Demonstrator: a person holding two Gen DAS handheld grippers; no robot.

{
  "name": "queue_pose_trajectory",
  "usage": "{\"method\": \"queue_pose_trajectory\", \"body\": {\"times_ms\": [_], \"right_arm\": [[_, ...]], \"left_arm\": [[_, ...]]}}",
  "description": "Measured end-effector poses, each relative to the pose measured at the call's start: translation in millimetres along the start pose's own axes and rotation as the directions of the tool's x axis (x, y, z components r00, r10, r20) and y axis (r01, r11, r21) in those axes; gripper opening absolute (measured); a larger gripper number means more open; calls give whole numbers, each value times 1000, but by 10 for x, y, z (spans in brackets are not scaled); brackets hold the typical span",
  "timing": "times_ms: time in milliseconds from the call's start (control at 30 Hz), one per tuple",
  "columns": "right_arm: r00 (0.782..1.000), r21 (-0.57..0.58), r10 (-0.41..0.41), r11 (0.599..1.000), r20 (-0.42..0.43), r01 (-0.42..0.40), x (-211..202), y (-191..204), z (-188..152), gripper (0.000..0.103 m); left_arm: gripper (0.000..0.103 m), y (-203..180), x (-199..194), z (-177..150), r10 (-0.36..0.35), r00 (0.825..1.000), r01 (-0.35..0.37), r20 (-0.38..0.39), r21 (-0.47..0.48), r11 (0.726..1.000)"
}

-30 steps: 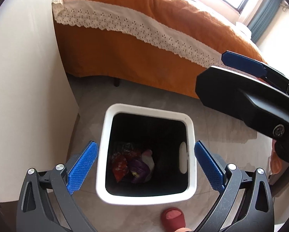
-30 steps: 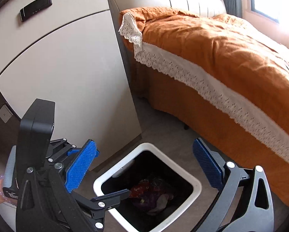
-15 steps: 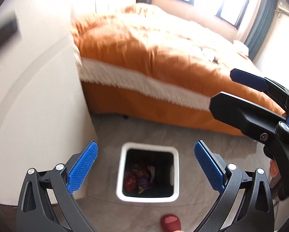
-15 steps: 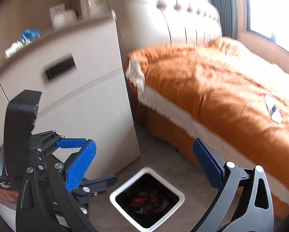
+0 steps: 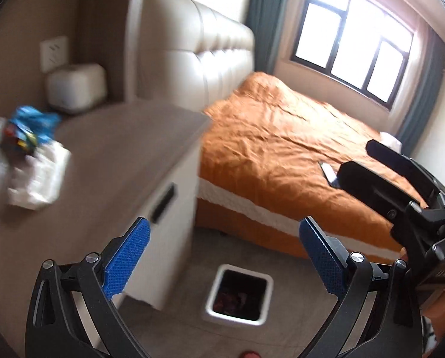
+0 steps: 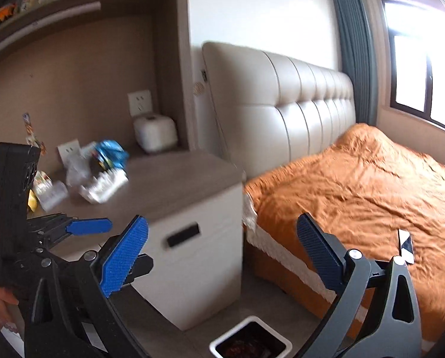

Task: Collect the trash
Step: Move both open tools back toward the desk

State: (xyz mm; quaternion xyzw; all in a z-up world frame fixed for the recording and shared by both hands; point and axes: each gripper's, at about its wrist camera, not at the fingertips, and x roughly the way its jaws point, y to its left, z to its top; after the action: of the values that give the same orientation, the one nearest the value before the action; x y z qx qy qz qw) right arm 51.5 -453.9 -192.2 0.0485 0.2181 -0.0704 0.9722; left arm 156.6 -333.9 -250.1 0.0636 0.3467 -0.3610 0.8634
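A white square trash bin (image 5: 238,297) with wrappers inside stands on the floor between the nightstand and the bed; its rim also shows in the right wrist view (image 6: 250,341). Trash lies on the nightstand top: a blue wrapper (image 5: 31,128) and white crumpled packaging (image 5: 39,179), also in the right wrist view as the blue wrapper (image 6: 109,153) and white packaging (image 6: 103,186). My left gripper (image 5: 222,258) is open and empty, high above the bin. My right gripper (image 6: 222,253) is open and empty, to the right of the left one.
A white-fronted nightstand (image 6: 177,205) with a brown top holds a white box-shaped object (image 6: 155,132) at the back. An orange-covered bed (image 6: 356,194) fills the right, with a phone-like object (image 6: 405,246) on it. Shelves (image 6: 73,3) hang above the nightstand.
Both grippers rose and tilted up from just above the bin. The bin shrank in view, and the nightstand top with its trash came into sight.
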Motion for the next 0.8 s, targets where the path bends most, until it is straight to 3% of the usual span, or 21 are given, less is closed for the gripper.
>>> {"method": "queue_pose_trajectory", "body": {"times_ms": [167,367,633,800], "right_arm": [[994,-50,65,997,85,-61,-153,451,485,100],[974,-122,179,979,137,-162,-153,1139,872,100],[944,-158,310,943,109,-291,72,1997,974,100],[926,-171,373,918,63,-358,310,2522,883,100]], "left_arm": [[98,360,-669,190,120,991,-118,64,-34,992],[98,991,-1426,212,256,960,-243,117,-111,964],[98,1742,-2104,41,408,905,-387,122,-167,907],[98,2222,-2294,-150,474,876,-453,83,-195,870]]}}
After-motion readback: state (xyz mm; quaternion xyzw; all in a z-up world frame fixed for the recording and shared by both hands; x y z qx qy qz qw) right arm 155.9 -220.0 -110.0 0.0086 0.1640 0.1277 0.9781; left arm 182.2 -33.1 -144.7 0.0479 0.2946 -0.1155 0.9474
